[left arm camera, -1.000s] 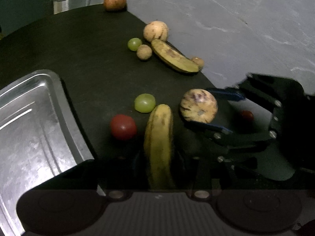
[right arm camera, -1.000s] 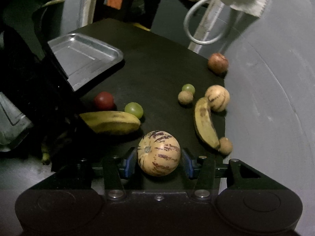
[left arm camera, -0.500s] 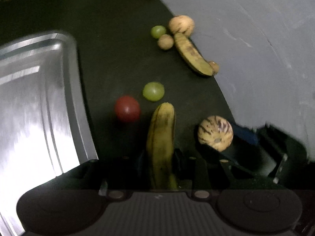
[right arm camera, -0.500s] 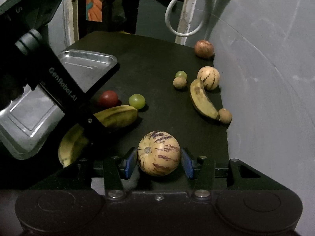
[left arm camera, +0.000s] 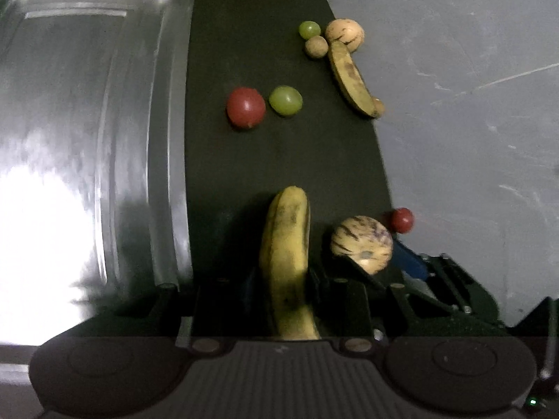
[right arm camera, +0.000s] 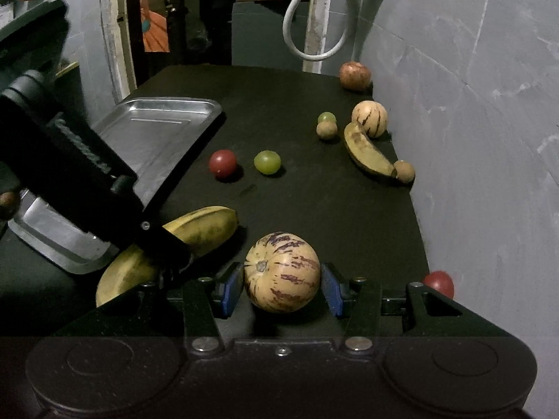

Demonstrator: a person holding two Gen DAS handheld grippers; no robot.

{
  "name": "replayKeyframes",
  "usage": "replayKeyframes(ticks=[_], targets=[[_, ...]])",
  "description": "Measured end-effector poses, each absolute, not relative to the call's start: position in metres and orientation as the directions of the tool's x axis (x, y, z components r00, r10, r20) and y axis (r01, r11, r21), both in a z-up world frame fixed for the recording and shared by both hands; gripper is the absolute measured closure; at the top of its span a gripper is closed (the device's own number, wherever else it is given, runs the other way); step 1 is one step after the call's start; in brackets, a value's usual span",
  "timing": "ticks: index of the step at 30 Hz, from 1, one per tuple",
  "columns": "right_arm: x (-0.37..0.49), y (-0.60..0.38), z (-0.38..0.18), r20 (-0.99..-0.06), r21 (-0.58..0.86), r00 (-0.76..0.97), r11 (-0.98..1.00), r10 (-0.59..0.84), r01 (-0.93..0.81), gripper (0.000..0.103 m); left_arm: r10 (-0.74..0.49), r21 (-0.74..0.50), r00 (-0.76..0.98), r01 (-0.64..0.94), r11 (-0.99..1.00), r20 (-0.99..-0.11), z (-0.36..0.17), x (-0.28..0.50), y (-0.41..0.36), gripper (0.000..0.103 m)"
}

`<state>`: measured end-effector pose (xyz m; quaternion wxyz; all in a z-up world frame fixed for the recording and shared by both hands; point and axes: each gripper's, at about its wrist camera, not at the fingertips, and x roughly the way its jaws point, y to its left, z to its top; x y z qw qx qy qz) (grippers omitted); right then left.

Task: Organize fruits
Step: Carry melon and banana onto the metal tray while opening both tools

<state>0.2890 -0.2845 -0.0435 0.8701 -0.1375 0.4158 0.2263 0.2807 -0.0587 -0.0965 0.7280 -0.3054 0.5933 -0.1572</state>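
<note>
Left gripper [left arm camera: 279, 286] clamped on a spotted yellow banana [left arm camera: 288, 262], fingers tight against its sides, fruit poking forward just beside the near end of the steel tray [left arm camera: 104, 139]. Right gripper [right arm camera: 282, 291] closed on a striped pepino melon [right arm camera: 282, 272], blue pads [right arm camera: 233, 288] pressing both flanks; held near the table's [right arm camera: 314, 202] near edge, toward the wall side. Small red fruit [right arm camera: 439, 282] at the near wall-side corner, against the grey wall [right arm camera: 489, 139]. Mid-table: red tomato [right arm camera: 223, 163] and green grape [right arm camera: 267, 162] side by side, just apart, off the tray's long edge. Farther along the wall-side edge: second banana [right arm camera: 367, 153], darker and blotched, with a small brown round fruit [right arm camera: 404, 171] touching its near tip. Second pepino melon [right arm camera: 369, 118] touching that banana's far end; another small brown fruit [right arm camera: 326, 130] and a smaller green grape [right arm camera: 326, 118] touching each other just beside it. Reddish apple-like fruit [right arm camera: 355, 75] at the far wall-side corner. White hose loop [right arm camera: 311, 35] hanging beyond the far edge. Tray bare along the table's opposite side.
</note>
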Motion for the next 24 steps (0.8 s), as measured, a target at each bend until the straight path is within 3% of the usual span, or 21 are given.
replayKeyframes(ticks=[15, 24], targets=[[0.29, -0.238, -0.026, -0.769, -0.039, 0.587, 0.897, 0.254, -0.44, 0.053, -0.69, -0.772, 0.365, -0.158, 0.616, -0.625, -0.083, 0.255, 0.022, 0.07], [0.327, -0.161, -0.02, -0.735, -0.018, 0.584, 0.851, 0.344, -0.524, 0.053, -0.588, -0.722, 0.484, -0.145, 0.676, -0.648, -0.067, 0.282, 0.1, 0.07]])
